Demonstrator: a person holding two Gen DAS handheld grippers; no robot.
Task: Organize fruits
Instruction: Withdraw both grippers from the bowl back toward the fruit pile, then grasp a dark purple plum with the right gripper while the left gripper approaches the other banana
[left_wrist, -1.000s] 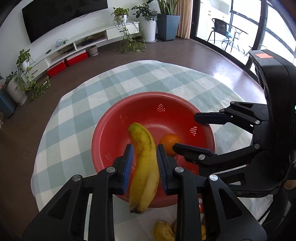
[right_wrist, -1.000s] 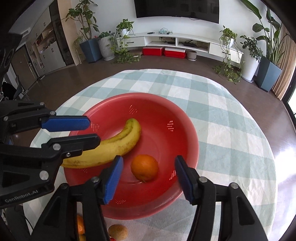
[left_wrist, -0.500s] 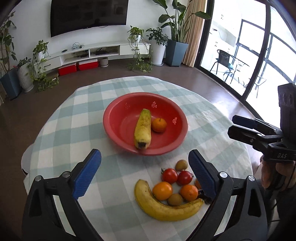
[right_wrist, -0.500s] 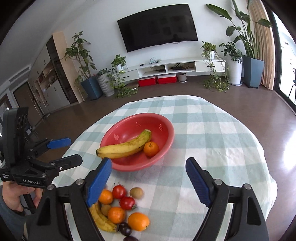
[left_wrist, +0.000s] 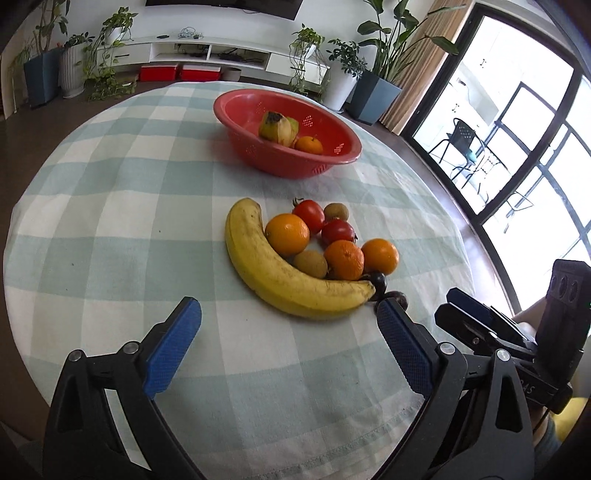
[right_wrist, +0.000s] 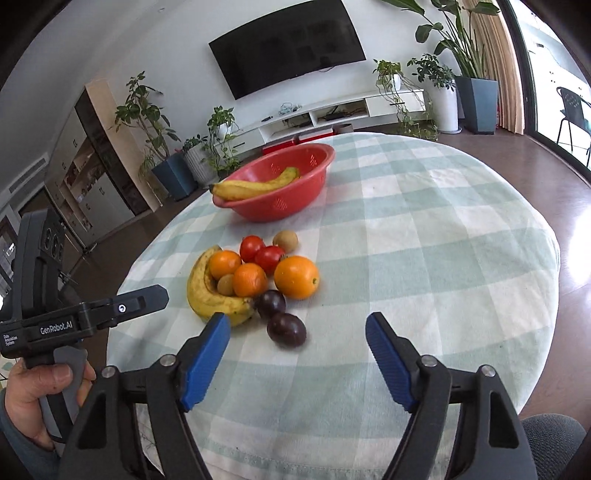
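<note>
Left wrist view shows the left tongs (left_wrist: 288, 338) spread wide with nothing between the blue pads, hanging over the near edge of the counter (left_wrist: 110, 192), just short of a loose banana (left_wrist: 280, 273). Right tongs (right_wrist: 297, 360) hold nothing either; their jaws are closing over bare checked cloth, with a dark plum (right_wrist: 286, 329) just beyond them. Past the banana lies a tight pile of oranges (left_wrist: 287, 235), tomatoes (left_wrist: 309, 215), kiwis (left_wrist: 310, 263) and a second plum (right_wrist: 270, 303), all touching or nearly so. Toward the far edge of the counter stands a red basket (left_wrist: 258, 155) holding another banana (right_wrist: 255, 185) and an orange (left_wrist: 308, 144).
</note>
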